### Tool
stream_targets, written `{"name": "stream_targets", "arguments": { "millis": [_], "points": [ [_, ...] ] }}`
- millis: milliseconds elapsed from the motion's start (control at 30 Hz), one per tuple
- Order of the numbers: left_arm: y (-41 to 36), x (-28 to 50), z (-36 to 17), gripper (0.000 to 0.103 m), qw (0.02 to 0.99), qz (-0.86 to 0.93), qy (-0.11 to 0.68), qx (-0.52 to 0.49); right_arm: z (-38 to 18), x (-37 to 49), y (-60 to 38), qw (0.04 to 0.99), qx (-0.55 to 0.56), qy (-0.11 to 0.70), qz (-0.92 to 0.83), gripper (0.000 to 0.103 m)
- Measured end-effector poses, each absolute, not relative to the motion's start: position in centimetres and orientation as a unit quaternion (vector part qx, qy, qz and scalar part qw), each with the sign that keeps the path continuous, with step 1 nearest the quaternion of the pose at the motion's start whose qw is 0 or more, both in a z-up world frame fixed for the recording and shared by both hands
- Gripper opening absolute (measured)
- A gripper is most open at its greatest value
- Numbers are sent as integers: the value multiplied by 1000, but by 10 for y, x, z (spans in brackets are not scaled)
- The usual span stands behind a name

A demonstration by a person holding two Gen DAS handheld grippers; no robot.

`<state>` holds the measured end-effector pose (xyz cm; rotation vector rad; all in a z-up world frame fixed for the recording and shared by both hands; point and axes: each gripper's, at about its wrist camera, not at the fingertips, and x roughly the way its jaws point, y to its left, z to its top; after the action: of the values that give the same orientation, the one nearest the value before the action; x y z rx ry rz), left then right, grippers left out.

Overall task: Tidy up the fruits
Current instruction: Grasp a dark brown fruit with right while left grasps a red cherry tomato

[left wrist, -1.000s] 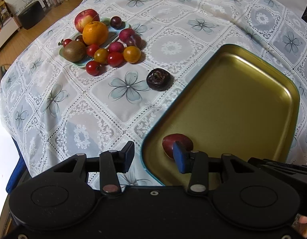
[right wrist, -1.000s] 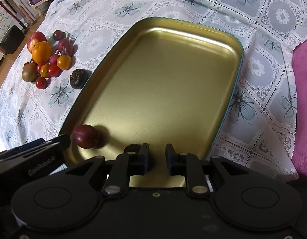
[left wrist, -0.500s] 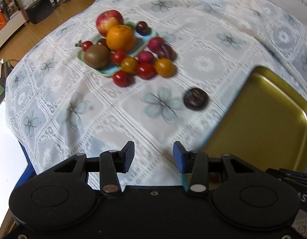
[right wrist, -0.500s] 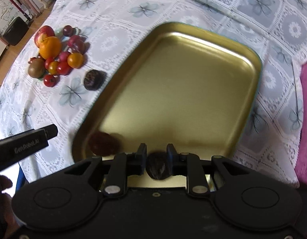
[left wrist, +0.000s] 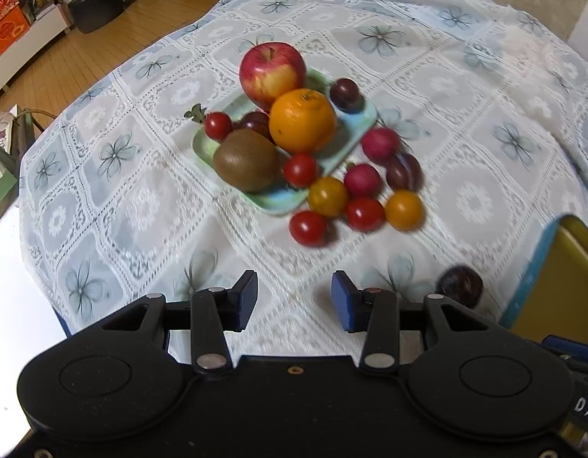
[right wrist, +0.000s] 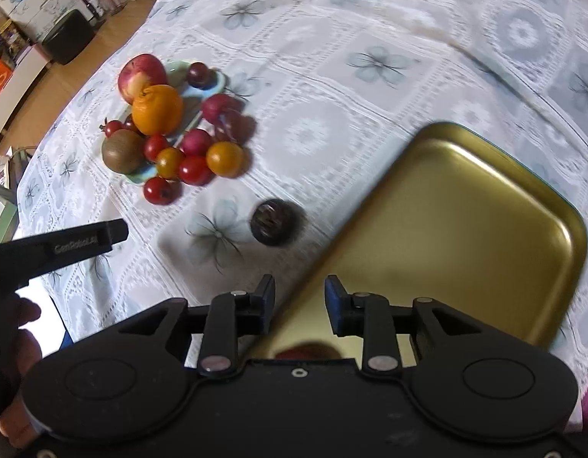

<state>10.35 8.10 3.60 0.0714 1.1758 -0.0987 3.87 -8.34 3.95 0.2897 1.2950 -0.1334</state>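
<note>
While the left gripper (left wrist: 294,301) hangs over the white lace tablecloth (left wrist: 466,87), its blue pads stand wide apart with only cloth between them. Ahead of it sits a small pale green plate (left wrist: 355,122) with a red apple (left wrist: 272,71), an orange (left wrist: 302,120), a brown kiwi (left wrist: 245,160), a little red tomato (left wrist: 218,125) and a dark plum (left wrist: 344,92) on it. More small fruits lie on the cloth just beside the plate: red and orange cherry tomatoes (left wrist: 404,210), pink radishes (left wrist: 380,144) and a purple plum (left wrist: 403,170). A dark round fruit (left wrist: 459,286) lies alone near the right pad, close to the blue edge of the gold tray (left wrist: 561,263). In the right wrist view, the right gripper (right wrist: 299,301) hangs over the near corner of the gold tray (right wrist: 466,229). Its jaws have just been opening, and nothing is between them now. A dark red plum (right wrist: 307,350) lies in the tray just under the gripper, partly hidden by it. The dark round fruit (right wrist: 273,222) lies on the cloth just beside the tray's left edge. The plate of fruit (right wrist: 156,108) sits farther off at the upper left. The black left gripper (right wrist: 65,248) pokes in from the left side, and a hand (right wrist: 15,343) holds it.
</note>
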Motion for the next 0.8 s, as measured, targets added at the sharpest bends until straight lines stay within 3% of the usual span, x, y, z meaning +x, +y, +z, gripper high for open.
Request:
{"name": "stream_targets", "arguments": {
  "millis": [600, 800],
  "points": [
    [75, 149, -11, 51, 823, -59, 565, 25, -14, 99, -66, 765, 138, 624, -80, 38],
    [73, 154, -21, 51, 819, -62, 570, 19, -28, 104, -63, 766, 127, 624, -94, 45]
  ]
}}
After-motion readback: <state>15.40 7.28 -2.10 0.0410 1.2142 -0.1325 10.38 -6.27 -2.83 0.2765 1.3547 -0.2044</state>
